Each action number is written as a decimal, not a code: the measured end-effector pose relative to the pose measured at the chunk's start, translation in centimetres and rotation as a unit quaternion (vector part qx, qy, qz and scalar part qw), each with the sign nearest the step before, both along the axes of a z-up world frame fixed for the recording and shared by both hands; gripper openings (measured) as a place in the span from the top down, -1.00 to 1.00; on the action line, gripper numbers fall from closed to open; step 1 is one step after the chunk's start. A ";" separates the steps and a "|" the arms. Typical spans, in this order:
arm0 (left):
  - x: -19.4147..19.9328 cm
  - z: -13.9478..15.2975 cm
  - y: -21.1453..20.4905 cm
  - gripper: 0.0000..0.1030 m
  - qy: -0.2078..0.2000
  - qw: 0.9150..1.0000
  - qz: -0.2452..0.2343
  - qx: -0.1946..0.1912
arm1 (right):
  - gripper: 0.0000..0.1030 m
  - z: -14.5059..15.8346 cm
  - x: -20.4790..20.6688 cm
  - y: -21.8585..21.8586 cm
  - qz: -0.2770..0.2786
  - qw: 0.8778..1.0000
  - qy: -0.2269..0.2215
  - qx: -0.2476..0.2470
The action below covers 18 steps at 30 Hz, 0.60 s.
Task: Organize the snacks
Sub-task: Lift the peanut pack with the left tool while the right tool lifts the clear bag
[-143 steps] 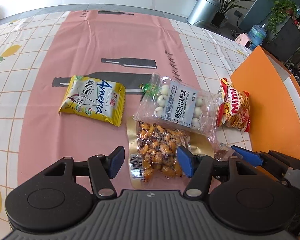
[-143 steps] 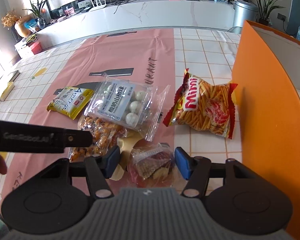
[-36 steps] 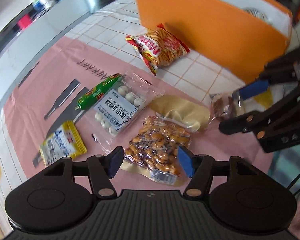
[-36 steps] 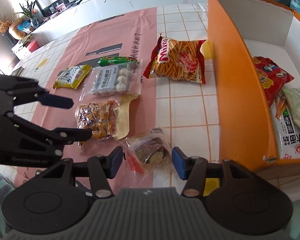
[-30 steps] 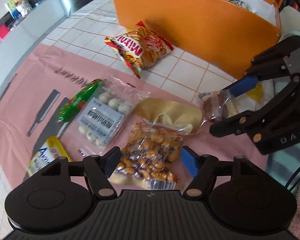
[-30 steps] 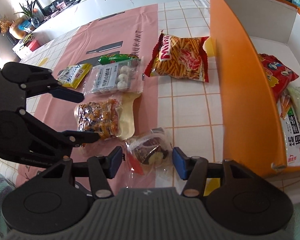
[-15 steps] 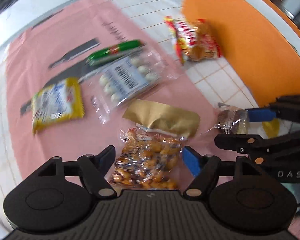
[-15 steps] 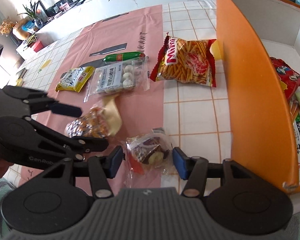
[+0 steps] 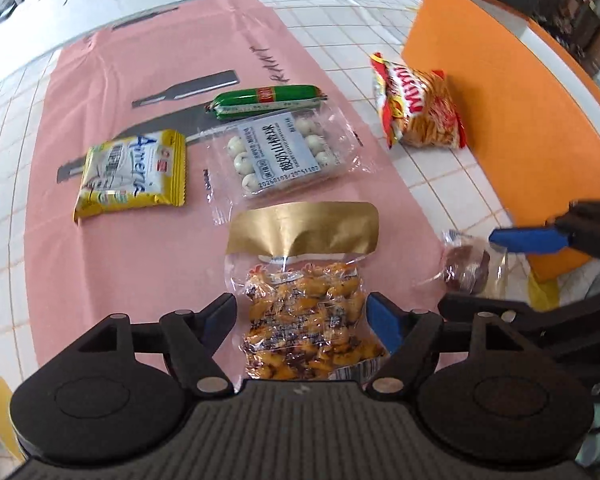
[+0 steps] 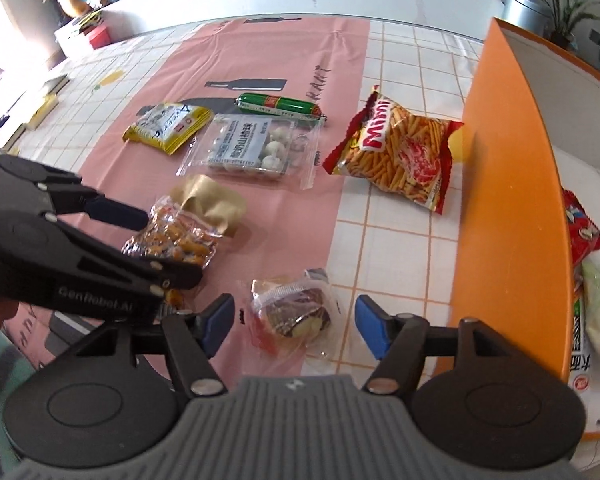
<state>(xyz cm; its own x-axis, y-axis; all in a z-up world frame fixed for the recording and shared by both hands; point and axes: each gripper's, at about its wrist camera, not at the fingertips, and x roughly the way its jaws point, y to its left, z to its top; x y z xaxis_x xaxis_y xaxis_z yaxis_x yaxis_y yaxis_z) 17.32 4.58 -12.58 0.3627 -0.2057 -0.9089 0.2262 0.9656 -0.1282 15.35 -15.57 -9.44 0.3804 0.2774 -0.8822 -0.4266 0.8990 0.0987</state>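
While the tabletop (image 10: 400,240) carries a pink cloth (image 9: 120,260) with snacks spread over it, an orange box (image 10: 500,200) stands along its right side, already holding a few packets. Just beside the box's outer wall lies the red Mimi chip bag (image 10: 396,160). Near the cloth's middle sit a clear pack of white balls (image 9: 280,156), a yellow Ameria packet (image 9: 132,176) to its left and a green sausage stick (image 9: 264,100) just behind it.

Between the pads of the left claw (image 9: 300,316) lies the gold-topped bag of orange nuts (image 9: 308,312), flat on the cloth with its gold end pointing away; the jaws are opening and the pads stand just clear of the bag's sides. Smaller still, a clear wrapped dark cake (image 10: 292,316) lies at the cloth's edge between the pads of the right claw (image 10: 296,320), whose jaws are also opening, with clear gaps on both sides, so nothing is gripped.
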 end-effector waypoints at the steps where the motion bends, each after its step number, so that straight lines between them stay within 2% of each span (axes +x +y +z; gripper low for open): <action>1: 0.0 0.0 0.1 -0.71 -0.002 1.000 0.011 -0.005 | -0.15 -0.1 0.0 0.0 0.001 1.000 0.001 -0.001; 3: 0.0 -0.1 0.0 -0.72 -0.003 0.999 0.030 -0.009 | -0.05 -0.3 0.1 0.1 0.000 1.000 0.010 0.004; 11: 0.2 -0.1 -0.7 -0.76 0.002 0.996 0.087 0.007 | -0.06 -0.6 -0.1 0.6 -0.007 1.000 0.005 -0.002; 16: -0.4 -0.5 -2.3 -0.84 -0.019 0.995 0.082 0.045 | -0.06 -0.8 -0.5 1.1 -0.004 1.000 -0.007 -0.013; 18: -0.6 -0.5 -2.5 -0.75 -0.025 0.995 0.080 0.048 | -0.02 -0.8 -0.8 1.4 0.002 1.000 -0.014 -0.025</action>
<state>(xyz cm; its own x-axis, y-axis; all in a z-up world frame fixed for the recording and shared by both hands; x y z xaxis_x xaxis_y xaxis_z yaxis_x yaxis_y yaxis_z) 16.71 2.10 -13.07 0.4299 -0.0539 -0.9013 0.0716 0.9971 -0.0255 14.55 -14.15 -10.25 0.4046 0.2359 -0.8836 -0.4330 0.9004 0.0421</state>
